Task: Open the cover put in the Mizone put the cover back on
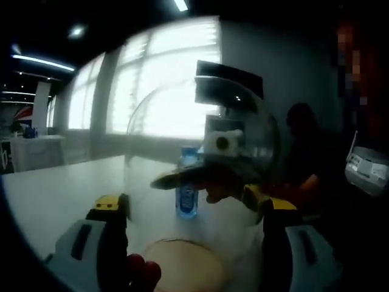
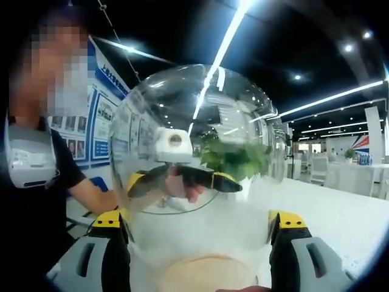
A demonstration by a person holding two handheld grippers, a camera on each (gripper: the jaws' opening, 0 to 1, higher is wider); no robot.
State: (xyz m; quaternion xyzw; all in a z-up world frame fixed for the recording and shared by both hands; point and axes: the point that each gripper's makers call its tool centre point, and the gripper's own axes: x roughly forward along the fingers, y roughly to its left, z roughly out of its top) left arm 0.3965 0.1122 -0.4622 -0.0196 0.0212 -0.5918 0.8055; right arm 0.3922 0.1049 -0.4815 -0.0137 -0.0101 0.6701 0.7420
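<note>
Left gripper [image 1: 194,210]: jaws set wide apart, one against each side of the clear dome cover [image 1: 203,152], which stands between them and appears held there. The dome is raised off the white table [image 1: 55,194]; its lower rim hangs above a round wooden base [image 1: 185,264] lying low between the jaws. Through the dome, beyond the jaw tips, a blue Mizone bottle [image 1: 187,188] stands upright on the table, roughly midway between the two jaws. The opposite gripper's yellow-and-black tips show through the glass just above the bottle.

Right gripper [image 2: 200,228]: jaws likewise spread, bracketing the same dome cover [image 2: 194,140] from the other side, with its walls meeting both jaw tips. The wooden base [image 2: 206,274] sits low between these jaws. A green plant [image 2: 234,159] shows through the dome, ahead of the jaws. A person in a dark shirt [image 2: 36,201] stands beyond the left-hand jaw, arm reaching toward the dome
</note>
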